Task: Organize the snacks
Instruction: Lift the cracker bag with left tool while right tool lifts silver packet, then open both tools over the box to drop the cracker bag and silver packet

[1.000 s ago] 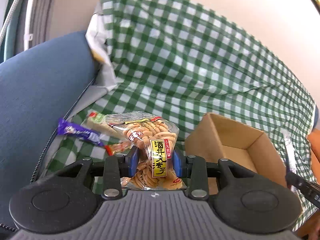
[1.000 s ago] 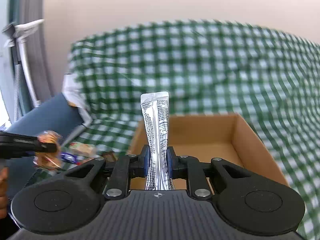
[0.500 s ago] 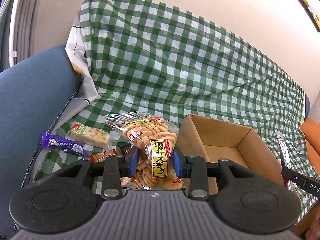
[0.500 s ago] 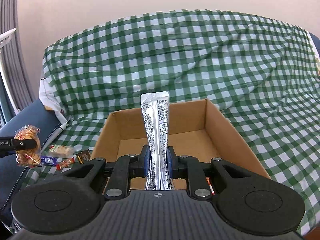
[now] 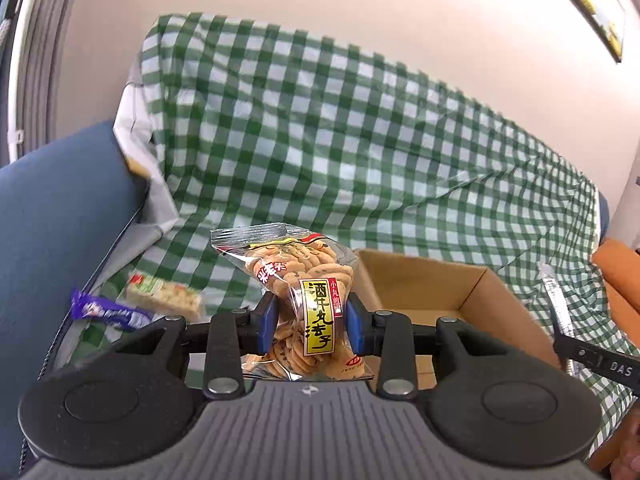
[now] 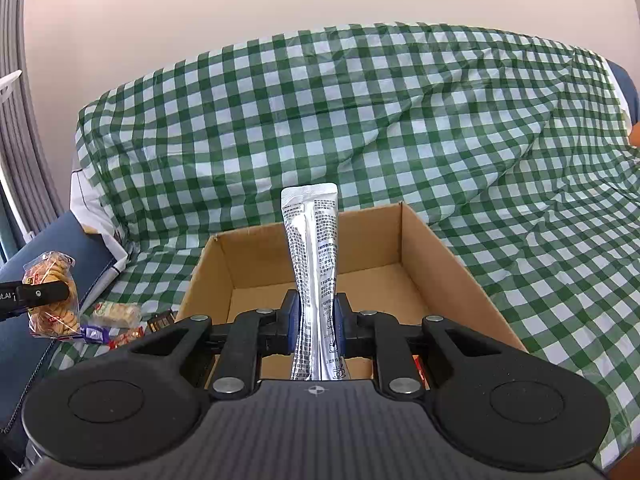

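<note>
Evidently both hands are loaded for one drop: the left gripper [image 5: 311,326] has its jaws closed partway on a clear bag of round crackers [image 5: 302,304], pinched across its waist under the yellow label so the bag stands upright and off the cloth, while the right gripper [image 6: 317,322] has its jaws nearly together on a slim silver sachet [image 6: 314,264], held low so its length rises at 12 o'clock. From the right wrist view the sachet stands in line with the open cardboard box [image 6: 460,276], which looks empty as far as the view reaches; that seems the reason for the upright hold, since a thin stick tips forward over the near wall easily. The cracker bag hangs at 9 o'clock of the box, well apart from it, so it appears to wait its turn. On the green checked cloth [image 6: 400,128] at 9 o'clock of the box lie more snacks: a pale bar in a green-trimmed wrapper [image 5: 164,292], a purple-wrapped bar [image 5: 106,312], a small red-ended packet [image 6: 128,336] and a dark little packet [image 6: 162,320] just beside the box corner. A blue cushion [image 5: 60,220] borders them. Nothing blocks the box mouth; I judge the near wall and the two grippers crowding one opening the only hindrances.
</note>
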Demonstrator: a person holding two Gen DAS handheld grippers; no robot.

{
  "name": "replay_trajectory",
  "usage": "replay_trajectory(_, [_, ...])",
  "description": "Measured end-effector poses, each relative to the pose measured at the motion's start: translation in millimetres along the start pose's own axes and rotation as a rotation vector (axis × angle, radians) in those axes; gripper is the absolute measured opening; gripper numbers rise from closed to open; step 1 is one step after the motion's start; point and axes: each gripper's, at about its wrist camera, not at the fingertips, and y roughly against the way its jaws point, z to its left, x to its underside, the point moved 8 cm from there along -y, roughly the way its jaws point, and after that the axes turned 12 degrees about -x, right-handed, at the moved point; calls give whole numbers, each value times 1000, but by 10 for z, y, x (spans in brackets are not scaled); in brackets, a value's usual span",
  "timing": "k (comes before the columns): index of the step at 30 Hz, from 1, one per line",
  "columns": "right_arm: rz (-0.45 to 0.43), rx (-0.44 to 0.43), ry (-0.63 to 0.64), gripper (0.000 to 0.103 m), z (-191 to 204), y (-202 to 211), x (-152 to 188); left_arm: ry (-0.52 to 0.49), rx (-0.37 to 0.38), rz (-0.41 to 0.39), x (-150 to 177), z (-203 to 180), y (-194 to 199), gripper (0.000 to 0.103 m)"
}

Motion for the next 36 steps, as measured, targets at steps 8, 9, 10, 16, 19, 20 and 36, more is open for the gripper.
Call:
replay_trajectory(8, [-22,40,41,19,-26,15,-19,-62,93,-81,-9,-409,113,39])
replay_trajectory(9, [-25,47,51,19,-32,19,-24,-76,106,-86,4,-471,120,39])
replay_trajectory(10, [-28,54,60,19,-37,23,-27,-94,117,-91,22,-545,124,39])
replay_trajectory(16, [-38,89,103,19,-83,42,-38,-196,176,-137,157,-936,166,39])
replay_trajectory(19, [-37,102,104,19,-110,39,-39,-241,208,-153,233,-1112,166,39])
replay_trajectory(20, [-36,108,104,19,-118,37,-38,-252,214,-155,255,-1150,153,39])
replay_trajectory(36, [-26,172,120,19,-215,-29,-10,-317,286,-158,386,-1532,-59,39])
